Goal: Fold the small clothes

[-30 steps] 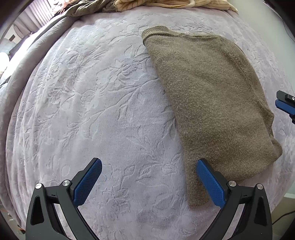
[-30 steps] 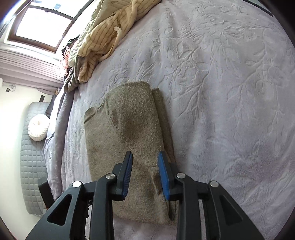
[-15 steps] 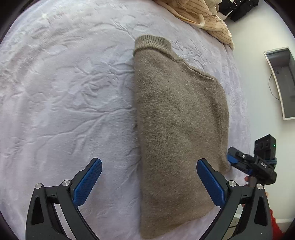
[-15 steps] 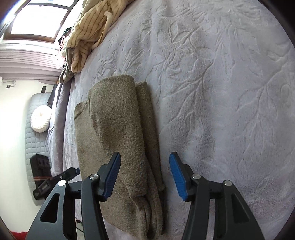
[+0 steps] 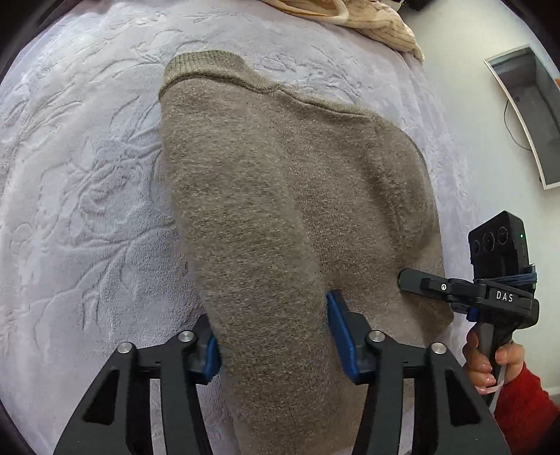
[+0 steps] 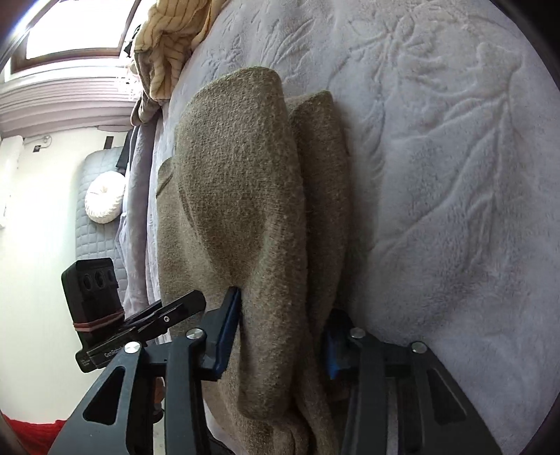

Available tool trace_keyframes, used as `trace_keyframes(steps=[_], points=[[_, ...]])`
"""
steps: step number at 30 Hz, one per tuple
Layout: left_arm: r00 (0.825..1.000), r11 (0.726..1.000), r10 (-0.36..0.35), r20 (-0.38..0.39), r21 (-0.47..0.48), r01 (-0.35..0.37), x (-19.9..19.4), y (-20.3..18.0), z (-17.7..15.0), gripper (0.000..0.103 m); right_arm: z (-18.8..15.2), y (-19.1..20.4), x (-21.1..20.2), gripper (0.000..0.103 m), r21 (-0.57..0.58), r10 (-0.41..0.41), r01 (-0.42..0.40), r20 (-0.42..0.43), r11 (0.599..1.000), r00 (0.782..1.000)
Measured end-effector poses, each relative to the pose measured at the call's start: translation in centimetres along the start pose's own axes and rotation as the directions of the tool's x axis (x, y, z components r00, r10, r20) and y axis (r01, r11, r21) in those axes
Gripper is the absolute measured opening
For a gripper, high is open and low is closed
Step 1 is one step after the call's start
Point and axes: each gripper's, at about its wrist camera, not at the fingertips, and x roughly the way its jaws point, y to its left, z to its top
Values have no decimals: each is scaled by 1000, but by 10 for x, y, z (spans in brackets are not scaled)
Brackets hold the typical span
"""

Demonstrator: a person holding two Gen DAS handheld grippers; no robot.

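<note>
A brown knit sweater lies folded lengthwise on the lilac bedspread, collar at the far end. My left gripper is shut on the near left part of the sweater, cloth bunched between its blue pads. My right gripper is shut on the thick folded layers of the sweater at its near right edge. The right gripper also shows in the left wrist view, touching the sweater's right side. The left gripper shows in the right wrist view, beside the right one.
A cream striped garment lies piled at the far end of the bed, also in the right wrist view. A white wall and monitor stand to the right. A grey padded seat with a white cushion stands beyond the bed.
Both grippers have moved forward onto the sweater's near end and closed on it. The left one was wide open and the right one partly open half a second ago.
</note>
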Motion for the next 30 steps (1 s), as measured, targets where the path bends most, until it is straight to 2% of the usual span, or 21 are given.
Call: trace_keyframes(steps=[4,5,13,15,16,18,20,21,22,23,24,25,27,30], points=[[999,999,-47,16,-9,47,-21,-1,-5,45,-12,13,-13,33,21,96,-97,36,995,995],[999,999,-49,23,0,49,-27,-5,-5,41,-15,18,-16,33,24,117,-118,43,993,992],[993,994,-96,75,52,93,-94,-3,-33,41,-50,65,-18,33,23,182,-184,42,983,982],[983,985,-165,83,56,161,-114,6,-46,41,-62,73,-13,33,24,193,-194,36,981,981],[982,986,-164,90,57,159,-123,11,-54,41,-67,76,-10,33,21,191,-192,35,981,981],[992,997,-44,115,68,36,-123,12,-56,41,-75,77,-3,32,27,154,-155,51,987,987],[994,998,50,97,37,-54,-117,21,-55,53,-77,71,0,32,50,112,-115,73,992,991],[995,998,64,75,5,-65,-113,27,-54,60,-77,67,-1,35,64,94,-100,82,993,992],[995,997,69,67,-24,-68,-110,34,-53,77,-77,62,-2,36,75,78,-84,84,994,993],[995,997,71,76,-40,-68,-112,41,-55,84,-77,58,-4,38,74,68,-74,83,994,994],[994,997,65,84,-44,-62,-114,48,-57,84,-77,53,-5,45,73,60,-66,79,995,995],[996,997,59,73,-44,-56,-111,52,-55,84,-77,48,-6,58,78,49,-55,75,995,996],[999,998,31,22,-46,-30,-96,57,-52,84,-74,37,-5,73,87,46,-52,73,995,996],[999,1000,13,-41,-21,-14,-60,51,-43,84,-67,20,7,73,113,55,-61,56,992,997]])
